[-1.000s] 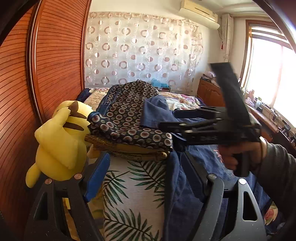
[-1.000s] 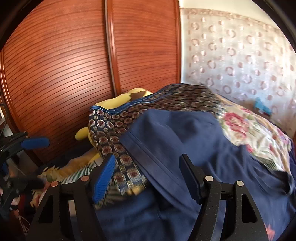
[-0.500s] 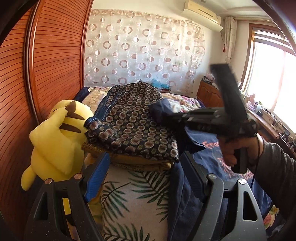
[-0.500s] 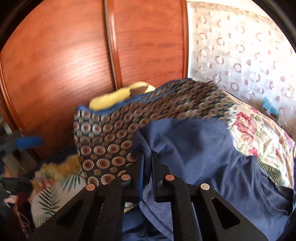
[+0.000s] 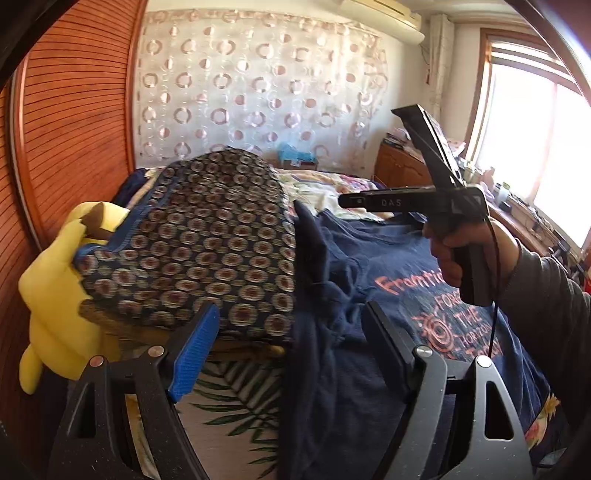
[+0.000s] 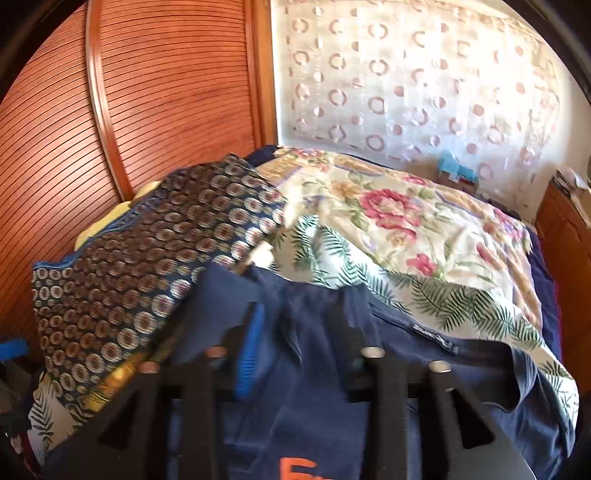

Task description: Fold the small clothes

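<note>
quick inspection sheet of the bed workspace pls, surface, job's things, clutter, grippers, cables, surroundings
surface: bed under a floral and palm-leaf cover, rumpled.
job's things: navy t-shirt with orange print lies spread on the cover, one part bunched up at its left side; patterned garment lies folded on a pile beside it.
clutter: yellow plush toy against the pile; small blue object at the bed's far end.
grippers: left gripper open, over the shirt's bunched edge; right gripper with jaws opening, shirt fabric between them.
cables: thin black cable hangs by the right hand.
surroundings: wooden wardrobe, ringed curtain, window, air conditioner.
</note>
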The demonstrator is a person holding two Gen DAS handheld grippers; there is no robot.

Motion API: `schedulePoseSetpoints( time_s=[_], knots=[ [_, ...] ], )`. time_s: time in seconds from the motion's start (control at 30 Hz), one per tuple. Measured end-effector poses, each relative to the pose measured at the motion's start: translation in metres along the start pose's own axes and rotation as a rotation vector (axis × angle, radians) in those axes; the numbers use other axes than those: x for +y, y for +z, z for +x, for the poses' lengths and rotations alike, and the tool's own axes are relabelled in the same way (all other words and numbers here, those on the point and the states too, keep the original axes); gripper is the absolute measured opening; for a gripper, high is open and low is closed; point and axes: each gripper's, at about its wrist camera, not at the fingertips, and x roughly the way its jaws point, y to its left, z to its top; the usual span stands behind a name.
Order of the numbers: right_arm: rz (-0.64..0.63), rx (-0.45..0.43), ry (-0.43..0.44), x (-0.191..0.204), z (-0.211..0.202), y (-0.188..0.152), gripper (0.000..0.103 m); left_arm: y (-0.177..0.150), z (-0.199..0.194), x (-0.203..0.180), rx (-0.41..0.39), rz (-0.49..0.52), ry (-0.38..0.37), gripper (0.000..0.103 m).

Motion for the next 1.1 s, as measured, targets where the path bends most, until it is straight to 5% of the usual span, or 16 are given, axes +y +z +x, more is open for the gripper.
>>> schedulePoseSetpoints(
  time_s=[0.27, 0.63, 0.73, 0.8, 0.9, 1.1],
  knots=[
    [0.008, -0.009, 0.046, -0.009, -0.015, -0.028, 0.05, -0.006, 0.011, -0.024, 0.024, 0.035, -0.013, 0.08],
    [-0.001, 0.161, 0.242, -0.007, 0.019, -0.076, 0.05, -0.02, 0.0, -0.023, 0.034, 0.008, 0.011, 0.08],
    [-0.015, 0.178, 0.216, -0.001, 0.033, -0.074, 0.043, -0.022, -0.005, -0.022, 0.03, 0.001, 0.018, 0.08],
    [-0.006, 0.185, 0.227, 0.0, 0.039, -0.072, 0.02, -0.023, -0.008, -0.021, 0.026, -0.005, 0.018, 0.08],
    [-0.031, 0.189, 0.238, 0.008, 0.046, -0.072, 0.005, -0.026, -0.012, -0.023, 0.021, -0.005, 0.019, 0.08],
    [-0.028, 0.134, 0.206, 0.003, 0.005, -0.069, 0.004, -0.027, -0.019, -0.027, 0.007, -0.006, 0.028, 0.08]
  ],
)
